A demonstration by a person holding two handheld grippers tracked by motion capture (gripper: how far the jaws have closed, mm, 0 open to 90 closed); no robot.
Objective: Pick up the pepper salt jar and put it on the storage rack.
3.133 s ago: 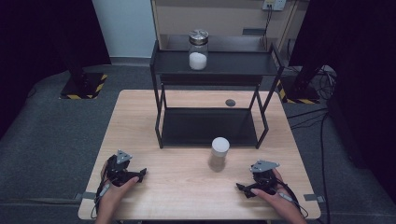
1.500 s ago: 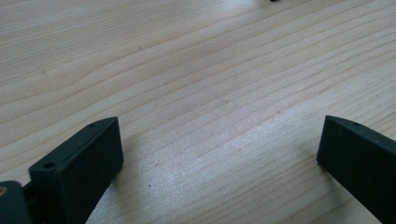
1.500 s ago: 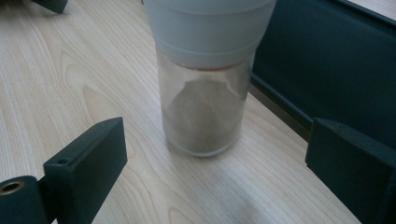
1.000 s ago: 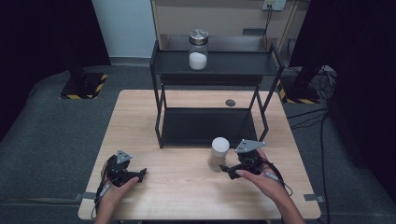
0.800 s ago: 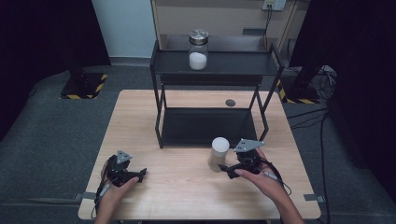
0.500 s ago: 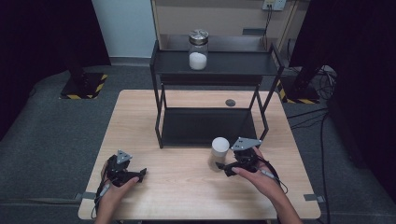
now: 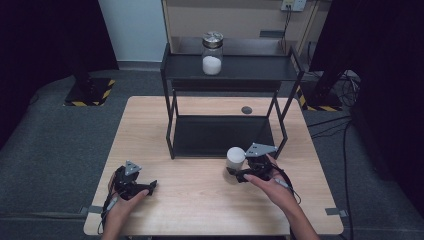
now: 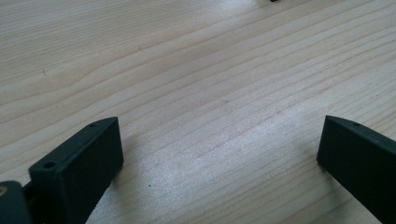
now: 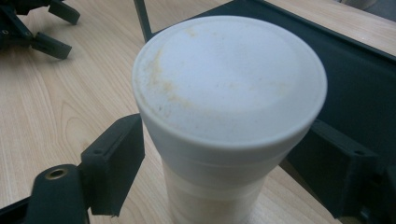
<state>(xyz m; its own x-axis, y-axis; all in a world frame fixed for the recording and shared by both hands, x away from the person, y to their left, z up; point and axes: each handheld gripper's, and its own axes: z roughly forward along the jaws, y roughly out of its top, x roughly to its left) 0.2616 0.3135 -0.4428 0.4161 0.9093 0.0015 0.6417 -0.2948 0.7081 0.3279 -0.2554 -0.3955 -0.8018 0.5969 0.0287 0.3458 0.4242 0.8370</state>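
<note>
High view with both gripper views. My right gripper (image 7: 234, 173) stood at the white lidded container (image 7: 234, 161), which rested upright on the tabletop (image 7: 200, 200) just in front of the black two-tier rack (image 7: 225, 135). Three seconds earlier this gripper had lain near the tabletop's right front edge, well apart from the container; a second earlier it had come up just beside it on the right. Since then its jaws had been closing, with the container between them. In the right gripper view (image 9: 219, 186) the left pad sat against the container (image 9: 229, 116) wall below the lid rim; the right pad's contact was hidden by the lid, so I cannot tell whether the grip was complete. The container itself stood where it had before. My left gripper (image 7: 142, 186) had kept its place at the left front of the tabletop, its jaws spread wide over bare wood (image 8: 210, 84) in the left gripper view (image 8: 219, 158). A glass jar (image 7: 212, 53) of white powder stood on the rack's top shelf, unchanged.
</note>
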